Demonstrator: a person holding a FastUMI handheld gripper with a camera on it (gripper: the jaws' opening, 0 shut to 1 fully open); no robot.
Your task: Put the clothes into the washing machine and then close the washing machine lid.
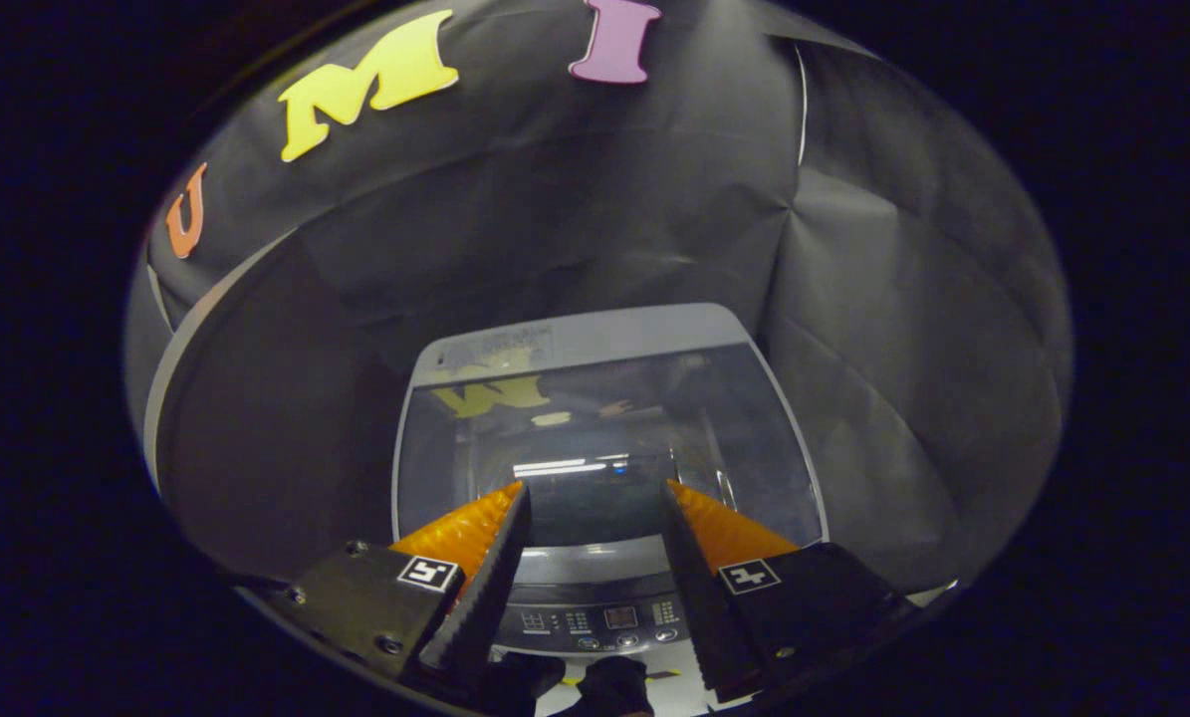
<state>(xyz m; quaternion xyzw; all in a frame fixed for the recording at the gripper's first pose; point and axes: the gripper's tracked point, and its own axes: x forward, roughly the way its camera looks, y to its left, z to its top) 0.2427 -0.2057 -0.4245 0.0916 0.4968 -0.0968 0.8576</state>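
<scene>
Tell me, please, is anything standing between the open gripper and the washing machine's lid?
Nothing visible does: the gripper hangs open and empty above the washing machine, whose glass lid lies flat just beyond the fingertips.

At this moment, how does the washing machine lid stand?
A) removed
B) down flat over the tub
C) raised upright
B: the lid lies flat over the washer, its glass reflecting lights, and the open gripper hovers above it holding nothing.

The fingers [595, 498] hide both front corners of the washer's lid [595, 438]; the panel [599, 619] markings at 6 o'clock are too small to read.
</scene>
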